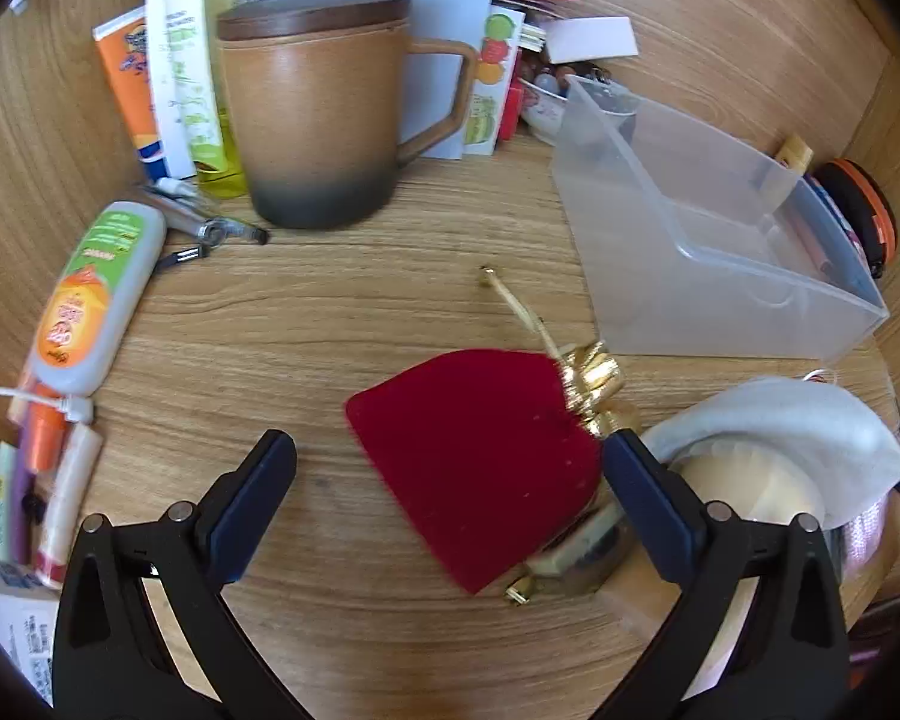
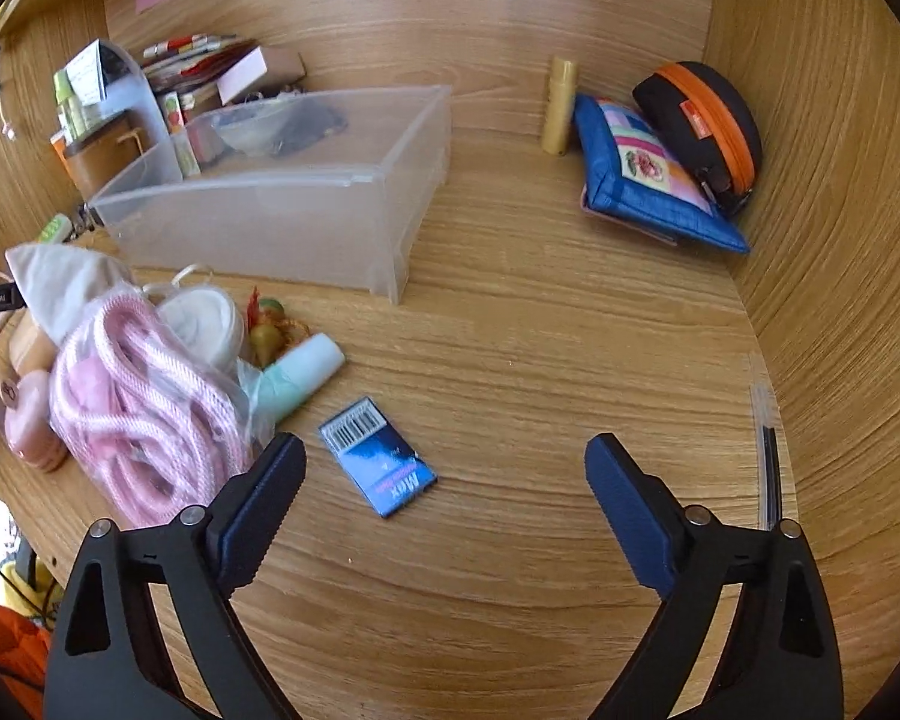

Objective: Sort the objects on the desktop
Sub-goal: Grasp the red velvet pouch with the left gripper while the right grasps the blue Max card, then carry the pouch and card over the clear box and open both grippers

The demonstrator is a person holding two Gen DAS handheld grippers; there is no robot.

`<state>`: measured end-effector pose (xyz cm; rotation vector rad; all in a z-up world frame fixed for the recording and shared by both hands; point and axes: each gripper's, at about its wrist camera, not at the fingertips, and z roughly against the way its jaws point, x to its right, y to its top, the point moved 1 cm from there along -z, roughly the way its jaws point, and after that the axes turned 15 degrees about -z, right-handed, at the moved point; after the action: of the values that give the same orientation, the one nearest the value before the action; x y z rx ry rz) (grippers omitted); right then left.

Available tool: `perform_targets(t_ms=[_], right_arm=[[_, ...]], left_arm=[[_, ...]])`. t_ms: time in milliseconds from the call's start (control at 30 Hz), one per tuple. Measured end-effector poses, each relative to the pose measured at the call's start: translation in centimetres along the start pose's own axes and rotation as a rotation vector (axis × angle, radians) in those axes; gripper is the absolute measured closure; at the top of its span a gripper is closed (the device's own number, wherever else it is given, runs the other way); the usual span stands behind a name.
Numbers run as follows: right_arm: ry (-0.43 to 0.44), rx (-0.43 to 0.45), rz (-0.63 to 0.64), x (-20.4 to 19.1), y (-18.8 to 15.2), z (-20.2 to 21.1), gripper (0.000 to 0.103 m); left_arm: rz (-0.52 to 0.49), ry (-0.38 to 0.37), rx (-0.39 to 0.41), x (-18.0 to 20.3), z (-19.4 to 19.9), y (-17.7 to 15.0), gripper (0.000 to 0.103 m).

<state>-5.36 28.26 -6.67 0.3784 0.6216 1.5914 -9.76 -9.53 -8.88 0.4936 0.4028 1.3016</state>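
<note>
In the left wrist view a red velvet pouch point(image 1: 480, 456) with a gold drawstring point(image 1: 591, 381) lies flat on the wooden desk. My left gripper point(image 1: 450, 450) is open, its fingers either side of the pouch and just above it. A clear plastic bin point(image 1: 708, 240) stands to the right behind it. In the right wrist view my right gripper point(image 2: 444, 456) is open and empty above the desk. A small blue packet point(image 2: 378, 456) lies between its fingers, nearer the left one. The same bin point(image 2: 282, 204) stands further back.
A brown lidded mug point(image 1: 324, 108), tubes point(image 1: 99, 300) and pens crowd the left. A white cloth point(image 1: 780, 426) lies right of the pouch. A bag of pink rope point(image 2: 144, 402), a mint tube point(image 2: 297, 372), a blue pouch point(image 2: 648, 180), an orange-zip case point(image 2: 702, 120) and a clear pen point(image 2: 765, 450) surround the right gripper.
</note>
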Motion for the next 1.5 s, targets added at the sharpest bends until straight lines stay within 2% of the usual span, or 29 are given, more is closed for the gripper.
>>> perform_targets(t_ms=[100, 233, 333, 367, 533, 633, 700, 800, 867, 967, 1033, 1133, 1300, 1500], right_arm=[[0.001, -0.012, 0.023, -0.4, -0.1, -0.8, 0.014], [0.013, -0.031, 0.040, -0.6, 0.1, -1.5, 0.016], [0.027, -0.051, 0.051, -0.4, 0.3, -2.5, 0.024], [0.032, -0.058, 0.052, -0.4, 0.3, -2.8, 0.030], [0.063, -0.051, 0.064, -0.4, 0.6, -3.0, 0.039], [0.079, -0.045, 0.084, -0.9, 0.4, -2.6, 0.051], [0.088, -0.045, 0.097, -1.3, 0.2, -2.5, 0.058], [0.094, -0.044, 0.108, -1.6, 0.0, -2.4, 0.064], [0.099, -0.043, 0.114, -1.8, 0.0, -2.3, 0.068], [0.100, -0.041, 0.118, -1.9, 0.0, -2.3, 0.075], [0.102, -0.038, 0.121, -2.1, 0.0, -2.3, 0.078], [0.101, -0.037, 0.112, -2.0, 0.1, -2.3, 0.078], [0.097, -0.037, 0.088, -1.7, 0.3, -2.3, 0.078], [0.102, -0.009, 0.056, -1.2, 1.1, -1.1, 0.078]], left_arm=[[0.015, -0.043, -0.015, 0.0, -0.6, 0.2, 0.000], [0.004, -0.059, -0.016, 0.1, -0.9, 0.5, 0.000], [0.010, -0.057, -0.018, -0.1, -1.4, 1.4, 0.000], [0.016, -0.051, -0.018, -0.2, -1.5, 1.5, 0.000], [0.033, -0.025, -0.016, -0.6, -1.8, 1.8, 0.000], [0.032, -0.021, -0.004, -0.7, -1.8, 1.9, 0.000], [0.032, 0.012, -0.005, -0.9, -1.9, 1.8, 0.000], [-0.007, 0.094, -0.017, -0.9, -2.1, 1.6, 0.008], [-0.018, 0.100, -0.011, -0.7, -1.8, 1.4, 0.012], [-0.049, 0.109, 0.005, 0.0, -1.5, 1.2, 0.026], [-0.065, 0.118, 0.020, 0.4, -1.3, 1.2, 0.043], [-0.081, 0.113, 0.034, 0.8, -1.1, 1.1, 0.060], [-0.057, 0.148, 0.062, 1.0, -0.4, 0.9, 0.068], [-0.034, 0.131, 0.109, 0.4, 1.1, 1.1, 0.078]])
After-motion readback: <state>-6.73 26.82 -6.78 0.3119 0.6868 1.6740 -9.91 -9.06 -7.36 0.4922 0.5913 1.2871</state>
